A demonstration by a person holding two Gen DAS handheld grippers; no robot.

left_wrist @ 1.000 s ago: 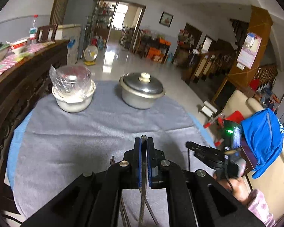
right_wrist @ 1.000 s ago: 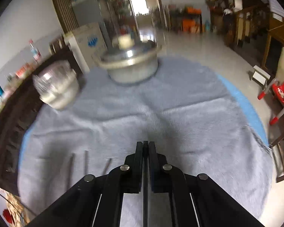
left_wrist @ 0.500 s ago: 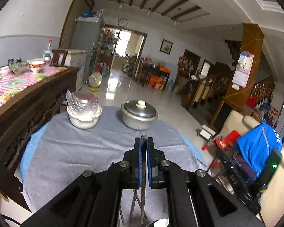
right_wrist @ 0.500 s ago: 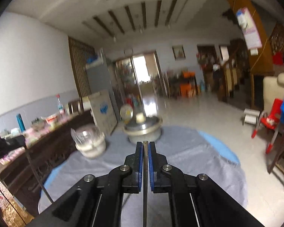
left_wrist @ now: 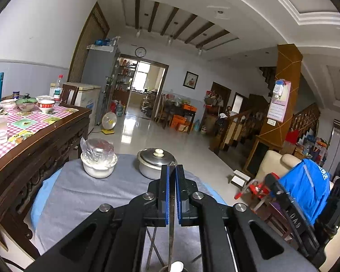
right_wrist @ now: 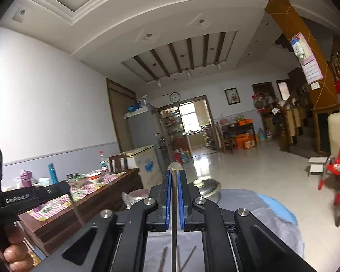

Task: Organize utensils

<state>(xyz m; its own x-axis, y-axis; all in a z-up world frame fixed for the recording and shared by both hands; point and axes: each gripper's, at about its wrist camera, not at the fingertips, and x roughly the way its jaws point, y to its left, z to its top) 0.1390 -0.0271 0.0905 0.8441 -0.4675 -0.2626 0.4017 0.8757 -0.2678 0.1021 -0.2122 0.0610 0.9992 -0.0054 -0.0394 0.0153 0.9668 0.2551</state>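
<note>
Left gripper (left_wrist: 171,170) pinching chopstick (left_wrist: 171,235); right gripper (right_wrist: 174,174) pinching second chopstick (right_wrist: 174,215). Recommended: maintain firm clamp, carry level, avoid lidded pot (left_wrist: 155,163), align tips before release.

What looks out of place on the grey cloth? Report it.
The loose thin dark sticks lie crossed and splayed on the grey cloth, not side by side. The left gripper is shut on one stick, the right gripper on another stick. Nothing looks spilled or broken.
</note>
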